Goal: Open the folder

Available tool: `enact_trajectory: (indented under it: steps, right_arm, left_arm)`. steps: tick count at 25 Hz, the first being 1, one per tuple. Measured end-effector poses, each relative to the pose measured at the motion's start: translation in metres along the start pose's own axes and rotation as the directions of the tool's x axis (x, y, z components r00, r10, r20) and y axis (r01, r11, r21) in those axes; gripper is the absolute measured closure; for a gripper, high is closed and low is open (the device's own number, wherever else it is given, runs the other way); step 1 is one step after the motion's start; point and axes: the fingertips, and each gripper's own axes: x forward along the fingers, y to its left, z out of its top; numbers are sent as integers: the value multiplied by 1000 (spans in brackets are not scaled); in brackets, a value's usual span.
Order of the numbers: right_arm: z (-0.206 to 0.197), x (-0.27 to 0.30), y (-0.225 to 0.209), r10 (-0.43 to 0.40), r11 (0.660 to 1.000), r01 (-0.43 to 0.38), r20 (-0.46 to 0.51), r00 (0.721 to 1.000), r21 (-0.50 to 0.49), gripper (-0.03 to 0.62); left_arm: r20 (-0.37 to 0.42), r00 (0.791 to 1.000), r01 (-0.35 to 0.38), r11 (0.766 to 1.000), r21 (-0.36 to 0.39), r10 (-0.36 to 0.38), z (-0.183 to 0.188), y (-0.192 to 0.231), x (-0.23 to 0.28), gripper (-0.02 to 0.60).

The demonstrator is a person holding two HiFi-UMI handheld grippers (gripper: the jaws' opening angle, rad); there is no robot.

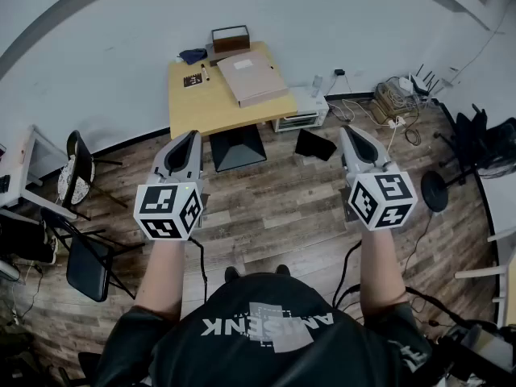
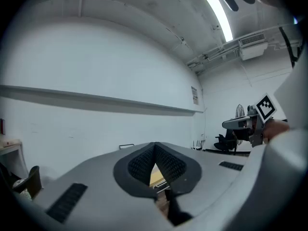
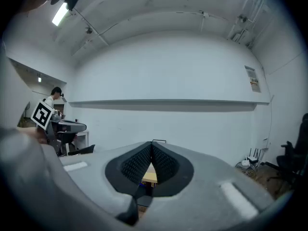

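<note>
A pale pinkish-beige folder [image 1: 251, 76] lies closed on the right half of a yellow table [image 1: 197, 103] at the far wall. I stand well back from it on the wooden floor. My left gripper [image 1: 192, 138] and right gripper [image 1: 350, 131] are held out level, side by side, both pointing toward the table and far short of it. Each is shut with nothing between its pads. In the left gripper view the ribbed pads [image 2: 168, 165] meet at the tip, and a sliver of the yellow table [image 2: 156, 177] shows below. The right gripper view shows the same closed pads [image 3: 163, 165].
On the table are a brown open box [image 1: 230, 38], a blue object [image 1: 193, 55], a small dark card [image 1: 192, 80] and a pen [image 1: 205, 72]. A white unit [image 1: 302, 111] and a black panel [image 1: 315, 144] sit by the table. Black chairs [image 1: 85, 256] stand left, cables [image 1: 395, 99] right.
</note>
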Motion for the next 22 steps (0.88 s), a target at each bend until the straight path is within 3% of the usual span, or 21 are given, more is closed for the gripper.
enact_trajectory:
  steps: [16,22]
  right_arm:
    - [-4,-9,-8,20,999,-20,16,1000,31,588]
    - [-2,-12,-14,52,999,-52,21,998,-2,588]
  left_arm:
    - [13,1000,-1,1000,-1,1,-2,-14,0,581]
    - [51,998,29,997,-72,-25,7,-29,3,581]
